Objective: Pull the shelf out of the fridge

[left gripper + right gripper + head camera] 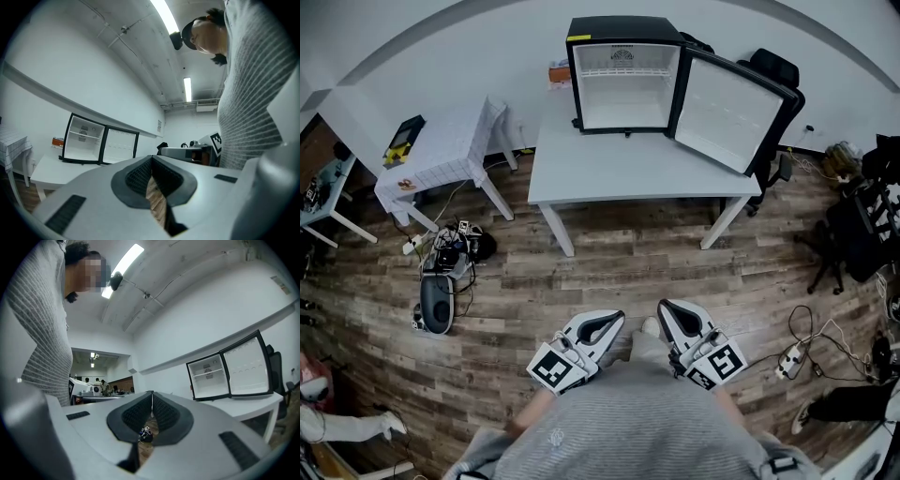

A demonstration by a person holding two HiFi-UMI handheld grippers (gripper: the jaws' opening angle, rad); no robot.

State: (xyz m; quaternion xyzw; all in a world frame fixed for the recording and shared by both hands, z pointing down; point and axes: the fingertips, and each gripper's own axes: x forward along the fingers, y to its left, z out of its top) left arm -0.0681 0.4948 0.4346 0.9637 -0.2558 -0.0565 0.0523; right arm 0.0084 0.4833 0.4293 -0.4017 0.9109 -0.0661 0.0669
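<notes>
Nearest you, just beyond your grey sweater (628, 422), your left gripper (609, 321) and right gripper (667, 309) sit side by side above the wooden floor (581, 272), each with its jaws pressed together on nothing. Far ahead, the black fridge (623, 28) stands on the white table (628, 173), its door (727, 112) swung open to the right. The wire shelf (623, 71) spans the upper part of the fridge's interior, well apart from both grippers.

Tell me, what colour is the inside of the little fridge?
White. The mini fridge has a black casing around it; the head view shows it best.
</notes>
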